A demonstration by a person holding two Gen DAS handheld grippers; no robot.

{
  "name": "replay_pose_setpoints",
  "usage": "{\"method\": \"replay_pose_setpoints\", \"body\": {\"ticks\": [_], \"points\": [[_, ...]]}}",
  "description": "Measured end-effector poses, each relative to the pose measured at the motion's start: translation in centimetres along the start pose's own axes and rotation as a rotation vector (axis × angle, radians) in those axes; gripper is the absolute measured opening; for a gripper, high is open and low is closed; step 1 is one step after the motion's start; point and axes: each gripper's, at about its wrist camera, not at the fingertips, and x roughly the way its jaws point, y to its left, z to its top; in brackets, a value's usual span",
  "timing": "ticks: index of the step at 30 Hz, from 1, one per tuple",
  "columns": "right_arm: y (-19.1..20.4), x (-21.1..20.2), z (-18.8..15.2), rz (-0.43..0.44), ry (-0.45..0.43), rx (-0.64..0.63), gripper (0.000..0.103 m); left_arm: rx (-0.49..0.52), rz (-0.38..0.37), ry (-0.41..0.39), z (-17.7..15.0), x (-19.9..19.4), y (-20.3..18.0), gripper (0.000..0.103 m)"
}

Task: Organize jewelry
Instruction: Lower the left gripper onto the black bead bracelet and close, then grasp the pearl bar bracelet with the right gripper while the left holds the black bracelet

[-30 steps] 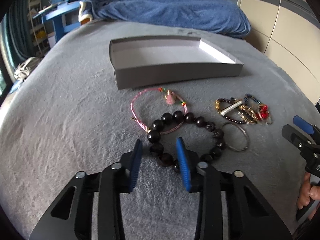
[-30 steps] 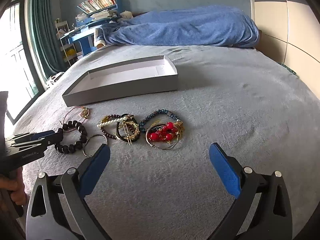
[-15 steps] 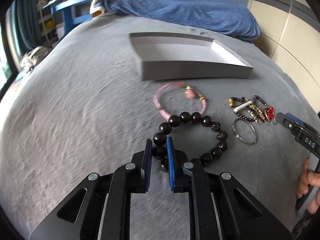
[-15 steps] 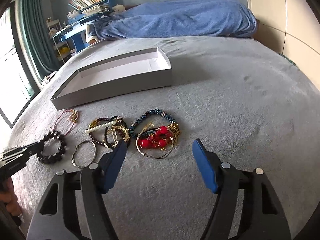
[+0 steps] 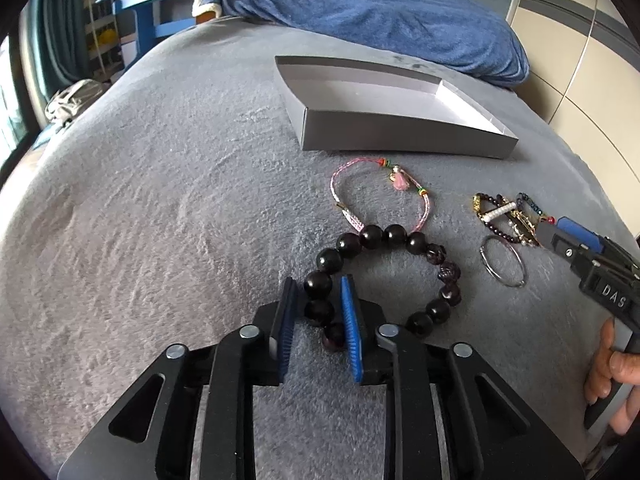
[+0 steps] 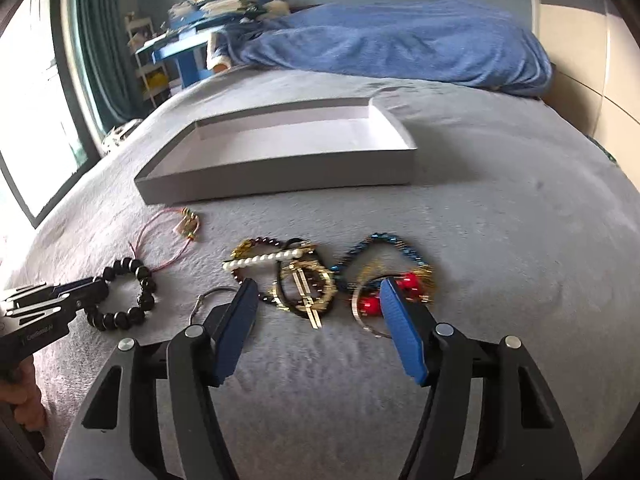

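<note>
Grey plush bed cover (image 5: 168, 208) carries everything. Left gripper (image 5: 318, 308) has its jaws narrow, just reopened slightly, astride the dark round-bead bracelet (image 5: 416, 244); whether the pads press the beads I cannot tell. Right gripper (image 6: 316, 320), jaws half apart and just closing, grasps nothing, hovering over the tangled gold, pearl and red-bead jewelry pile (image 6: 308, 280). Beyond lies the shallow grey cardboard tray (image 6: 280, 176); both grippers point steeply down.

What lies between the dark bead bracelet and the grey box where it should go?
The pink cord bracelet lies on the blanket between the dark bead bracelet and the box, touching its far beads. Lifted over it, nothing visible blocks the way; the box looks empty. The left gripper has beads between its fingers.
</note>
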Motion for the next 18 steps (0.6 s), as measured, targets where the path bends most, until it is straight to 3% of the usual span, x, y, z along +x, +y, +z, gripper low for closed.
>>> {"method": "replay_pose_setpoints", "body": {"ticks": [5,13,18], "points": [[0.1,0.9,0.6,0.011,0.011,0.008,0.047,0.019,0.012,-0.006,0.2,0.6,-0.5,0.027],[0.1,2.1,2.7,0.047,-0.007,0.068,0.048,0.024,0.016,-0.013,0.2,0.8,-0.6,0.027],[0.8,3.5,2.9,0.058,0.028,0.059,0.056,0.022,0.013,-0.015,0.2,0.8,-0.6,0.027]]}}
